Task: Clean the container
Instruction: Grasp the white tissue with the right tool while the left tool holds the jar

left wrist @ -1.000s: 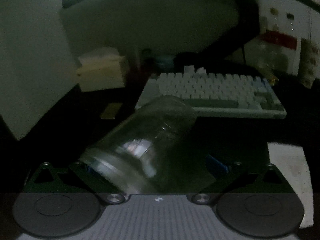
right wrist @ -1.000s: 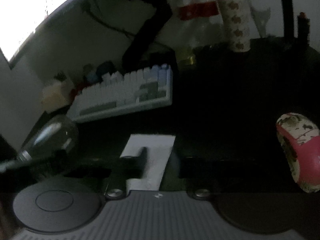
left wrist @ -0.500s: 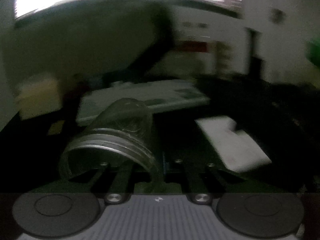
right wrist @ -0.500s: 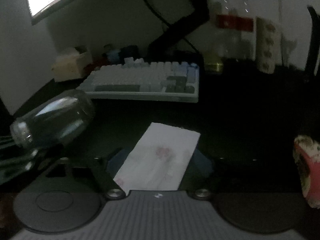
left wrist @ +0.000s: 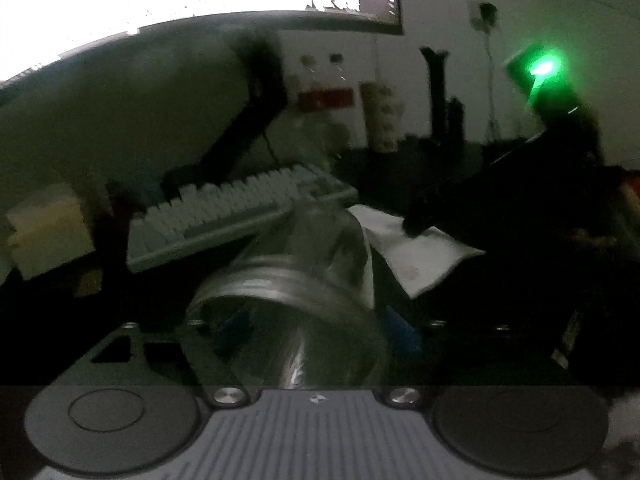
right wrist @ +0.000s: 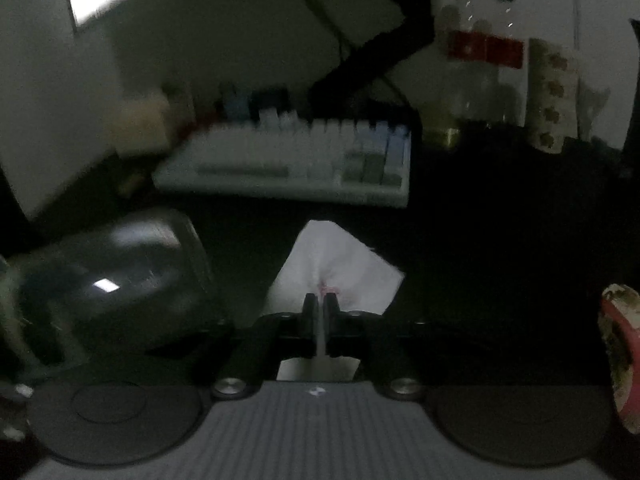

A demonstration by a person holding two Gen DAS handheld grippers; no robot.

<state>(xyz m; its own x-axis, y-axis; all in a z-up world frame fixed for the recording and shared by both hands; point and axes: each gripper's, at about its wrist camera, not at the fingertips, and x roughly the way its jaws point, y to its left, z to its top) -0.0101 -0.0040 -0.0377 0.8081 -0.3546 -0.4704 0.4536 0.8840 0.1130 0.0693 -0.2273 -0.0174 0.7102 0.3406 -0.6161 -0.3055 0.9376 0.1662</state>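
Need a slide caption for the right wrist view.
Right gripper pinches the white tissue beside the tilted glass jar.

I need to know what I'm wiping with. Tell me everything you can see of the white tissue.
The tissue is a thin, white, soft paper sheet with a faint pink stain near its middle. The right hand-held gripper is shut on it, pinching it into a peaked fold with creases fanning out; one strip runs back between the fingers. Its corners spread over the dark desk, before the keyboard and right of the glass jar, apart from it.
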